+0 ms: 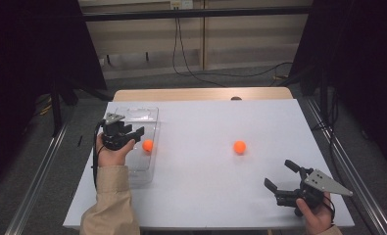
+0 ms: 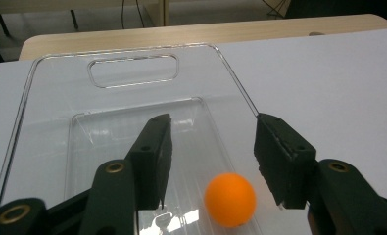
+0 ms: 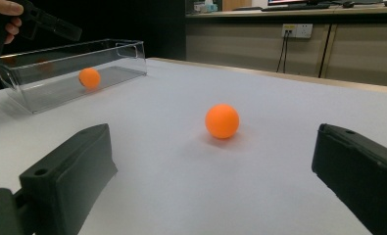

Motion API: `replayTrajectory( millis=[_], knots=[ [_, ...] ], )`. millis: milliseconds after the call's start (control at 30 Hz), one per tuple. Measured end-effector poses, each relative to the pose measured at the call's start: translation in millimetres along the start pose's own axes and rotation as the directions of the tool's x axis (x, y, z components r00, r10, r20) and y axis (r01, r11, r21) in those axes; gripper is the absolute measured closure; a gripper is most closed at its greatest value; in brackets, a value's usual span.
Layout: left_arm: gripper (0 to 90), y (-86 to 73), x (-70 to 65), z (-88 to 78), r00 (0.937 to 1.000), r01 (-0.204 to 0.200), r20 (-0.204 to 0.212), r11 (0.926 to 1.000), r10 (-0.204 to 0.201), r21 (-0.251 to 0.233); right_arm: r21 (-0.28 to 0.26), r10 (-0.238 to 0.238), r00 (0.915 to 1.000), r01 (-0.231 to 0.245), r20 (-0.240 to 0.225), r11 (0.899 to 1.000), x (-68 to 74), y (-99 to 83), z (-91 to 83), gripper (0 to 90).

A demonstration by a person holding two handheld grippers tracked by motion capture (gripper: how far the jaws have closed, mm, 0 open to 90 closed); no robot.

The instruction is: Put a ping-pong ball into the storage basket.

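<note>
A clear plastic bin stands at the table's left, and an orange ball lies inside it near its right wall. My left gripper hangs over the bin. In the left gripper view its jaws stand apart above this ball, and the pads do not touch it. A second orange ball rests on the white table right of centre. My right gripper sits low at the front right, open wide and empty, facing that ball. Beyond it stands the bin with the first ball.
The white table top ends in a wooden strip at the back. Metal rails run along the floor on both sides. Cables trail across the floor behind the table, with dark curtains to the left and right.
</note>
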State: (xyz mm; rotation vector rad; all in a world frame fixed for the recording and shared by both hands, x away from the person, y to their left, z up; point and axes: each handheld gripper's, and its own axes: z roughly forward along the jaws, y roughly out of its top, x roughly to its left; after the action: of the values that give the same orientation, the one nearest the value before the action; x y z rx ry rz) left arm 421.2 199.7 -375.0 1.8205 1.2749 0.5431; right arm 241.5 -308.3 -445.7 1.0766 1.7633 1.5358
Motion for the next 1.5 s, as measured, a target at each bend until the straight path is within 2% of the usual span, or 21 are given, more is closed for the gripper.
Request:
replayTrajectory(
  millis=[367,567,867,1067,1500],
  knots=[
    [39.4,1.2,-2.9,0.5,0.9996,-0.003,0.029,1.0,0.003,-0.008,0.001,-0.002,1.0,0.002,-0.002,1.0,-0.2,0.2,0.0,1.3],
    [30.6,2.7,-9.1,1.6,0.9989,-0.001,0.047,0.9999,0.002,-0.011,0.002,-0.004,1.0,0.004,-0.001,1.0,-0.1,0.2,-0.1,1.2],
    [23.0,6.3,-19.8,2.4,0.9961,-0.021,0.086,0.9997,0.022,-0.008,0.002,-0.002,1.0,0.002,-0.003,1.0,-0.1,0.1,0.5,1.3],
    [19.0,7.0,-26.0,4.2,0.9947,-0.016,0.101,0.9998,0.017,-0.009,0.001,-0.003,1.0,0.003,-0.004,1.0,-0.3,0.3,0.4,1.2],
    [15.3,10.7,-40.6,4.6,0.9892,-0.042,0.14,0.9991,0.042,-0.008,0.002,-0.005,1.0,0.005,-0.004,1.0,0.0,0.3,0.9,1.2]
  ],
)
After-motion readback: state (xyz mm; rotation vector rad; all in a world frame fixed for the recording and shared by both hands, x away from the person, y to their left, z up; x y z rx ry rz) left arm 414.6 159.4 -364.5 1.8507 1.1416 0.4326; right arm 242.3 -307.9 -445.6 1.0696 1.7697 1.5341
